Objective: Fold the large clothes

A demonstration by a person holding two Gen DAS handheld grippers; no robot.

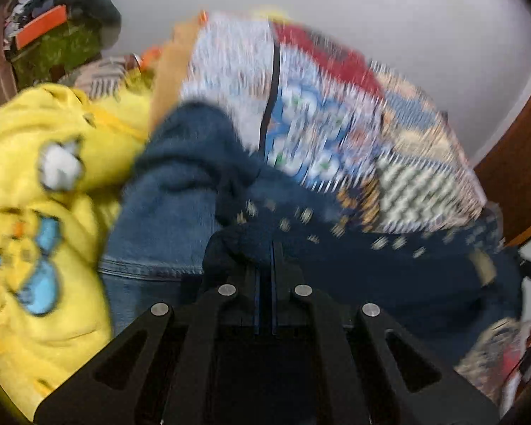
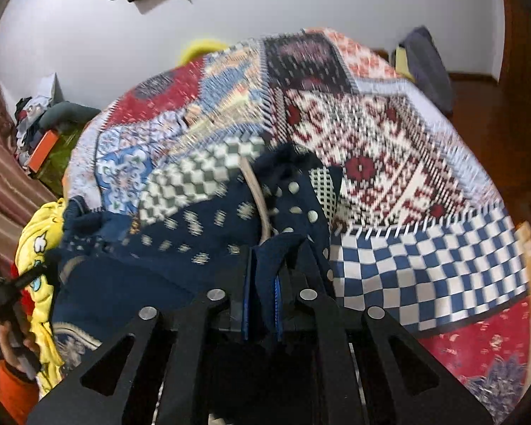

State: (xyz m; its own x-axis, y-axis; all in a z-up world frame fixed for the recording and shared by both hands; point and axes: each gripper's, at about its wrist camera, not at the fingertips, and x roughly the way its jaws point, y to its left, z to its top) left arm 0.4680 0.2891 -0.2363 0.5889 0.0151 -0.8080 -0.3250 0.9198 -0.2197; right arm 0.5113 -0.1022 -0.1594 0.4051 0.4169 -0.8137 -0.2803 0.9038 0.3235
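A dark navy patterned garment (image 1: 389, 265) with pale dots lies on the patchwork bedspread (image 1: 336, 124). My left gripper (image 1: 272, 248) is shut on a bunched edge of it. In the right wrist view the same navy garment (image 2: 194, 241) spreads across the bedspread (image 2: 389, 159), and my right gripper (image 2: 263, 265) is shut on another fold of it. A pale strap or cord (image 2: 258, 194) runs over the cloth just ahead of the right jaws. Both views are motion-blurred.
A yellow printed hoodie (image 1: 42, 212) and blue jeans (image 1: 159, 233) lie left of the navy garment. A pile of clothes and an orange box (image 1: 42, 28) sit at the far left. The other gripper and a hand (image 2: 7, 301) show at left. White wall behind.
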